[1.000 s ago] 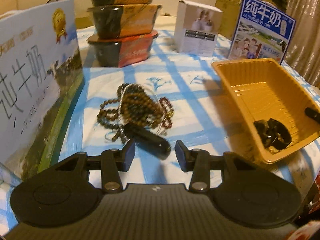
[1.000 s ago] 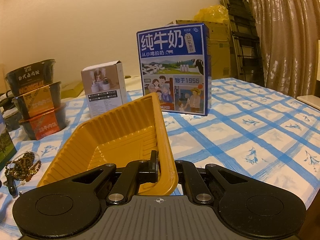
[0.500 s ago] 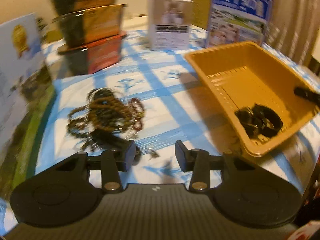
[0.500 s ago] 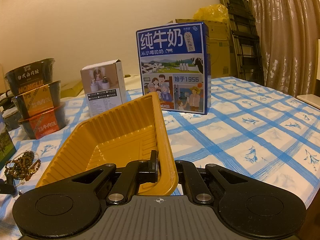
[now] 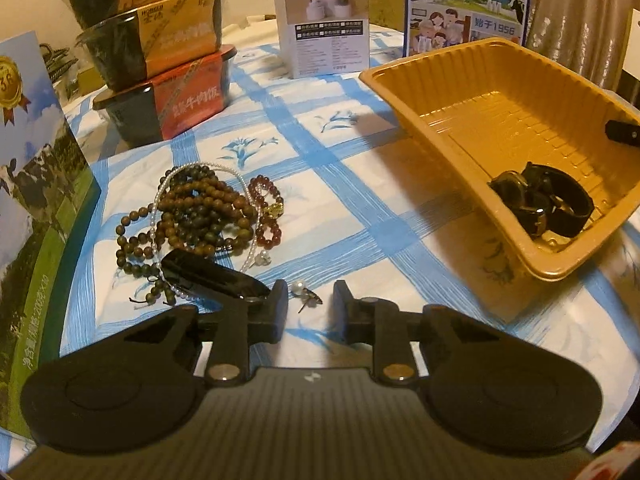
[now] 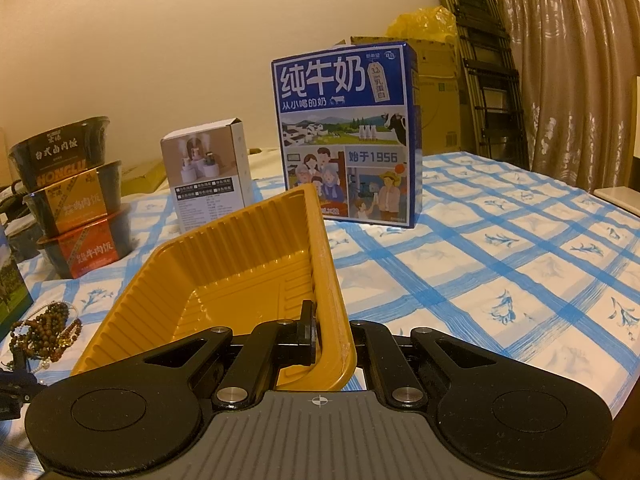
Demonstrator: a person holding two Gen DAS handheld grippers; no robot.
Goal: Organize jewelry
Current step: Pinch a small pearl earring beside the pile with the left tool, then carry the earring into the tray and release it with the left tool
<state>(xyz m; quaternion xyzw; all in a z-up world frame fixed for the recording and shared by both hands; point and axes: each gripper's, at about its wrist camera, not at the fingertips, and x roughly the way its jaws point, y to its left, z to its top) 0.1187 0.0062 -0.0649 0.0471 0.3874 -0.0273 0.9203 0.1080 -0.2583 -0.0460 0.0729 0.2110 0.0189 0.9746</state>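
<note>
Watches (image 5: pixel 544 200) in tray (image 5: pixel 448 80); beads (image 5: pixel 200 212) at ten o'clock outstanding. Left tongs (image 5: pixel 310 306) closing, apart around earring (image 5: pixel 306 294); right tongs (image 6: pixel 334 338) clamped on tray rim.

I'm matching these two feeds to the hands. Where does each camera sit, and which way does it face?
Left wrist: on the left gripper, tilted down at the cloth; a pearl earring lies between its closing jaws, beads beyond; only its own fingers show.
Right wrist: on the right gripper, looking across the table, shut on the yellow tray rim.
Shared: tray, beads, blue milk box, white box, stacked bowls.
</note>
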